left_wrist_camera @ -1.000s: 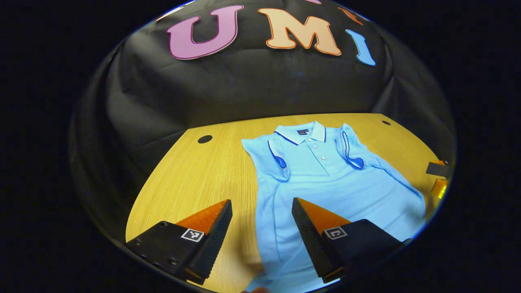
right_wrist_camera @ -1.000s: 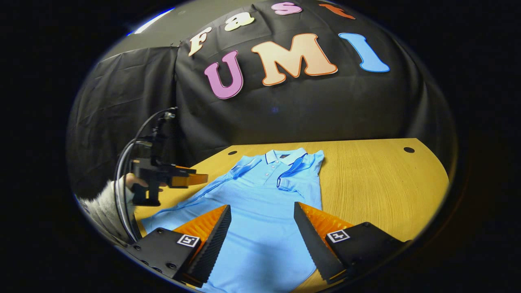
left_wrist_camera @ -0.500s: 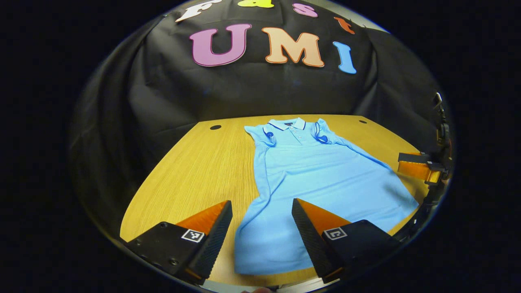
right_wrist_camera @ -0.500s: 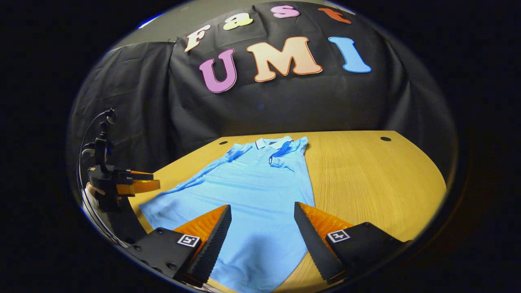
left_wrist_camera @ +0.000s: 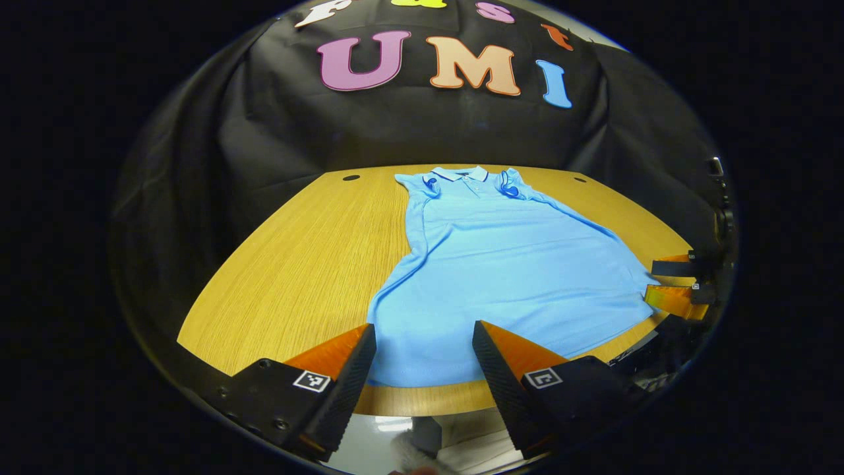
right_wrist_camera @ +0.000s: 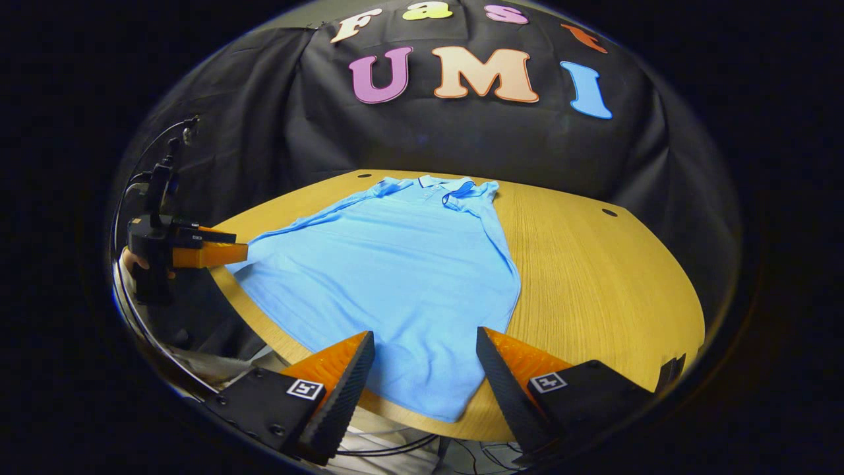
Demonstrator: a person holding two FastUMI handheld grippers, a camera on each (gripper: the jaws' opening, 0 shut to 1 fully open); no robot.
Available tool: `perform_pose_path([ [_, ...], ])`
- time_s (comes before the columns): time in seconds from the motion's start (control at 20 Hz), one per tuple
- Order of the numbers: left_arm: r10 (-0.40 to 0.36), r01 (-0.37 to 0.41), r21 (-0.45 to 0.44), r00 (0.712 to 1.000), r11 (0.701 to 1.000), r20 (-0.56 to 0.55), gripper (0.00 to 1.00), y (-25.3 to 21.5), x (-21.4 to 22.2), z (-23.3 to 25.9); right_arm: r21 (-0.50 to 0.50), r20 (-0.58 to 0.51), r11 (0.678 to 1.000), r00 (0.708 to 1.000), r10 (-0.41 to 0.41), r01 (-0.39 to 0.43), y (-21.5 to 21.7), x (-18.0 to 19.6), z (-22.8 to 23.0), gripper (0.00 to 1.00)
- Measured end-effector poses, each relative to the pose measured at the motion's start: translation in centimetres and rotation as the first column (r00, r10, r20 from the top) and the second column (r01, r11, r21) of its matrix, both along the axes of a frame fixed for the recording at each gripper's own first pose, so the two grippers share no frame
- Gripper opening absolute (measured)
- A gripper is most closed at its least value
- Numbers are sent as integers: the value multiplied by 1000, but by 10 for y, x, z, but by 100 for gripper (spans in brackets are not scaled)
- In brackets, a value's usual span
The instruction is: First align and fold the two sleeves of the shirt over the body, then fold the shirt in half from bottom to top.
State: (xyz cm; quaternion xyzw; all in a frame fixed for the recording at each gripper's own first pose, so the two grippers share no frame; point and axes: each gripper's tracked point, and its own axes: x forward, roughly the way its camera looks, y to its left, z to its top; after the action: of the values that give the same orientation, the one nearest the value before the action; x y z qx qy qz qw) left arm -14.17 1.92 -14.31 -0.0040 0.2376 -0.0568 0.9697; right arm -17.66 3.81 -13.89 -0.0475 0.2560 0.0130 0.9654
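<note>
A light blue polo shirt (left_wrist_camera: 501, 264) (right_wrist_camera: 395, 264) lies flat on the wooden table (left_wrist_camera: 310, 257) (right_wrist_camera: 593, 277), collar at the far side, both short sleeves folded onto the chest. Its bottom hem runs along the near table edge. My left gripper (left_wrist_camera: 422, 359) hovers open at the hem's left corner, nothing between its fingers. My right gripper (right_wrist_camera: 425, 366) hangs open over the hem's right corner, also holding nothing. The left gripper (right_wrist_camera: 198, 251), in a person's hand, appears at the left in the right gripper view; the right gripper (left_wrist_camera: 676, 284) appears at the right edge of the left gripper view.
Black cloth walls close the booth behind and beside the table. Small dark holes (left_wrist_camera: 351, 177) (right_wrist_camera: 609, 212) mark the tabletop near its far corners. Bare wood lies left and right of the shirt. Cables (right_wrist_camera: 409, 452) hang below the near table edge.
Both grippers have drawn back toward the near table edge and stayed open; the shirt's whole body and hem have come into view. The shirt itself has not moved.
</note>
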Motion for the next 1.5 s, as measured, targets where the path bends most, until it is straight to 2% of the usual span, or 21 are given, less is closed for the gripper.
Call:
perform_pose_path([
  [0.1,3,-3,5,1000,1000,-15,91,0,-3,-8,1,-6,1000,1000,3,-3,2,1,-5,92],
  [0.15,5,-5,11,1000,1000,-19,91,1,-2,-10,3,-13,1000,1000,5,-5,3,2,-9,97],
  [0.2,7,-7,12,1000,1000,-24,91,1,-4,-12,7,-14,1000,1000,10,-10,5,3,-10,97],
  [0.25,9,-9,7,1000,1000,-15,91,2,-4,-10,12,-13,1000,1000,8,-7,5,1,-9,93],
  [0.5,19,-19,-27,1000,999,1,93,-1,-4,-12,46,-2,999,1000,25,-25,5,2,-14,91],
  [0.55,19,-19,-27,1000,999,5,93,-2,-4,-13,48,3,998,1000,30,-30,5,1,-14,95],
  [0.6,17,-17,-28,1000,999,15,92,-5,-4,-13,53,8,998,999,39,-40,7,2,-13,90],
  [0.65,8,-8,-20,1000,1000,19,92,-8,-4,-13,58,14,997,999,51,-52,10,3,-15,91],
  [0.7,-12,12,-20,1000,1000,29,89,-13,-5,-13,59,22,996,998,61,-63,13,3,-14,83],
  [0.75,-39,40,-23,999,999,38,78,-21,-4,-12,59,28,995,997,74,-75,16,4,-16,65],
  [0.8,-53,53,-8,997,999,47,70,-25,-4,-12,63,31,994,996,87,-89,21,4,-17,58],
  [0.85,-70,70,5,996,998,55,46,-27,-2,-13,65,34,993,995,97,-99,23,5,-18,42],
  [0.9,-92,91,7,994,996,65,40,-34,-7,-11,68,35,992,993,109,-111,26,5,-18,34],
  [0.95,-99,98,11,992,995,74,25,-37,-7,-10,71,34,991,993,111,-113,28,5,-18,24],
  [1.0,-106,105,22,991,994,79,13,-37,-4,-13,66,36,991,993,110,-112,29,6,-19,15],
  [1.05,-107,105,32,990,994,92,5,-38,-4,-11,56,37,992,993,112,-114,27,6,-19,11],
  [1.1,-104,101,37,990,994,90,1,-37,-3,-12,57,32,993,994,105,-107,27,7,-20,11],
  [1.15,-100,97,37,990,995,98,0,-37,-3,-12,57,32,993,994,102,-103,28,8,-19,3],
  [1.4,-79,80,3,993,997,91,0,-35,1,-8,57,52,995,996,76,-79,27,18,-14,3],
  [1.45,-72,72,5,993,997,97,0,-32,4,-4,53,61,996,996,72,-75,25,22,-11,0],
  [1.5,-71,70,8,992,997,100,0,-29,7,-1,48,72,996,995,69,-73,25,27,-5,2],
])
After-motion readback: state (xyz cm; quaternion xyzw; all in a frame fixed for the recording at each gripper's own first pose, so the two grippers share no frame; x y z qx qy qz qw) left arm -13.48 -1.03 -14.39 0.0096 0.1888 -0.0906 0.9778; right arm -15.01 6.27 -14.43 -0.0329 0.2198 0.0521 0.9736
